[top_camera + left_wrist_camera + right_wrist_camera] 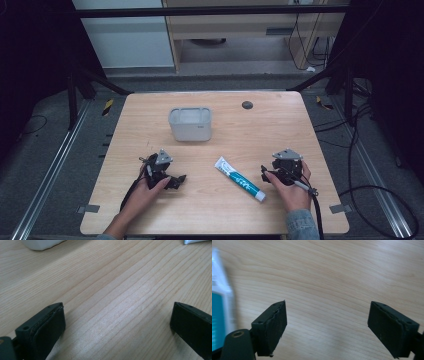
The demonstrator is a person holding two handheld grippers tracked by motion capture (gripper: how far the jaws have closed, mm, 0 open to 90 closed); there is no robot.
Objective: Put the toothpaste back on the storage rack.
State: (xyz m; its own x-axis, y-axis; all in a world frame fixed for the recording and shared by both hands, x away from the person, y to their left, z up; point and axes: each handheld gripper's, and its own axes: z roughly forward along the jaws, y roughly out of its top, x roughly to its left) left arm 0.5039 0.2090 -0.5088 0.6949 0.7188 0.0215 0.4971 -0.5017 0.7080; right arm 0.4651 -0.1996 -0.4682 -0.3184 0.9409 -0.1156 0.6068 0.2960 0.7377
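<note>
On the left of the wooden table (215,210), the left gripper (176,179) rests low on the wood in the person's left hand (150,187), near the front edge. In the left gripper view its two black jaws stand wide apart, released, with only bare wood grain between them. They hold nothing and nothing touches their pads (51,328). At the top left corner of that view a bit of the white tub (41,243) shows, well apart from the jaws, and at the top right corner a bit of the tube (197,241).

In the middle, farther back on the table, stands the tub (190,124), a pale rounded box, upright and open at the top. To the right of it, near the far edge, a small dark round disc (247,105) sits in the wood.

Between the two grippers lies the tube (240,179), white and teal, flat on the table and set diagonally, its narrow end toward the front right. It is nearer to the right gripper but does not touch it.

On the right, the right gripper (265,172) is held by the right hand (292,187), with its cable (316,210) trailing toward the front. In the right gripper view its jaws are also spread wide and empty, over bare wood. The tube (220,300) appears blurred at the left edge, just beside the left jaw; whether it touches that jaw I cannot tell.
</note>
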